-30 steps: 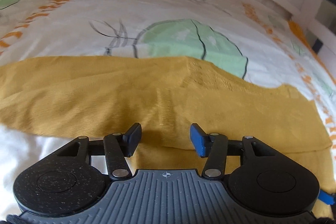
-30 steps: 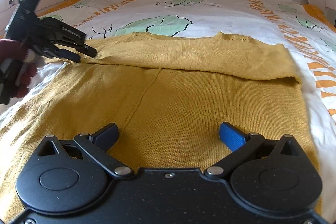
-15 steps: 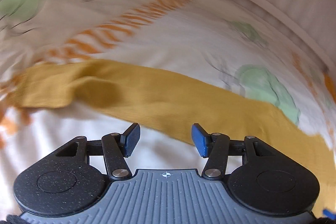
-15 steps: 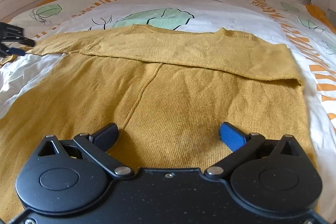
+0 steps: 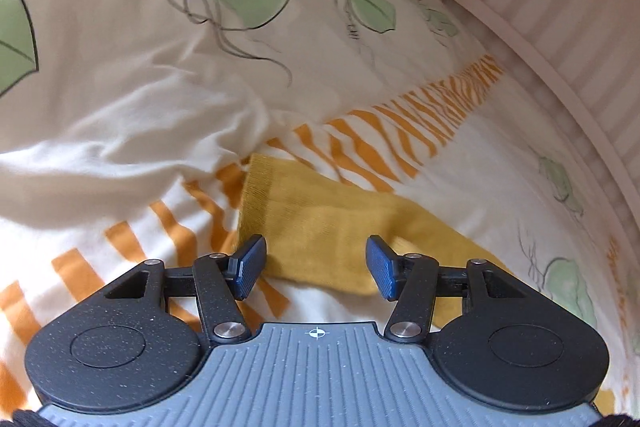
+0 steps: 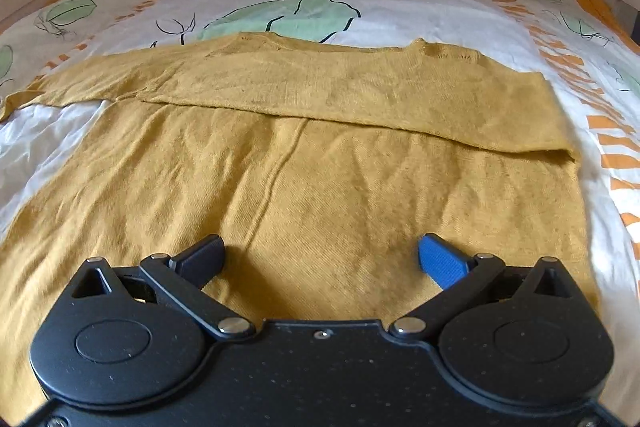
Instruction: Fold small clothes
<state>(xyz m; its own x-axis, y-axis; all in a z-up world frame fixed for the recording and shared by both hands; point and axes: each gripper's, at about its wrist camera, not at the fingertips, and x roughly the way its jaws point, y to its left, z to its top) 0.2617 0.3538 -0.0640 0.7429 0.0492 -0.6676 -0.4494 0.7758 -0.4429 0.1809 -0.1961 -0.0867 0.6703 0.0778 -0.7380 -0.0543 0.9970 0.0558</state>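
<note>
Your mustard-yellow knitted sweater (image 6: 320,163) lies flat on the white bedsheet with green leaves and orange stripes (image 6: 400,7). One sleeve is folded across its chest; the other sleeve's cuff (image 5: 304,219) stretches out sideways. Your left gripper (image 5: 316,263) hangs half open by that cuff. Your right gripper (image 6: 320,255) gapes wide and empty over the body.

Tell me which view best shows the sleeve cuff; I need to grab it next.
The left wrist view: the cuff lies flat and close, just ahead of the open left claw. The right wrist view shows it only small and blurred at the far left edge.
</note>
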